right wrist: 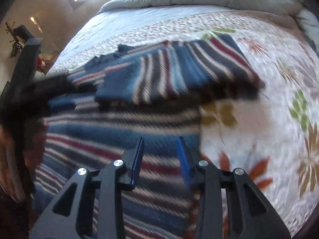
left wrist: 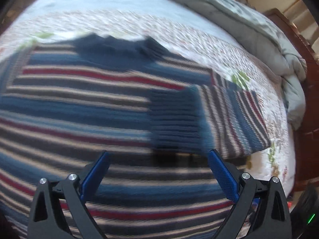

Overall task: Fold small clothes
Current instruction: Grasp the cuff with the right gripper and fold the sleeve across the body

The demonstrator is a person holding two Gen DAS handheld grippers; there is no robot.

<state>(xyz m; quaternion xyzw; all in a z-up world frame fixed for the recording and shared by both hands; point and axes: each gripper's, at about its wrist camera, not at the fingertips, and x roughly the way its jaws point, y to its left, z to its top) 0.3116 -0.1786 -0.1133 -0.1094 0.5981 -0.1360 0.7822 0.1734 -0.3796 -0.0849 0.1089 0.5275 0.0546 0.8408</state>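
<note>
A knit sweater [left wrist: 79, 103] with blue, red and beige stripes lies flat on the bed, its dark collar [left wrist: 111, 45] at the far side. One sleeve [left wrist: 235, 115] is folded in over the body, ending in a dark blue cuff [left wrist: 175, 119]. My left gripper [left wrist: 159, 152] hangs over the sweater's body just short of that cuff, jaws wide open and nothing between them. The right wrist view shows the same sweater [right wrist: 111, 131] and its folded sleeve [right wrist: 169, 69]. My right gripper [right wrist: 161, 138] is over the sweater near its right edge, jaws partly apart and gripping nothing. Both views are motion-blurred.
A floral bedspread [right wrist: 259, 119] lies under the sweater, with bare spread to the right. A rumpled grey duvet [left wrist: 259, 20] is piled at the far side, beside a dark wooden bed frame [left wrist: 299, 79]. A blurred black gripper body [right wrist: 39, 91] and a hand [right wrist: 8, 149] fill the right view's left edge.
</note>
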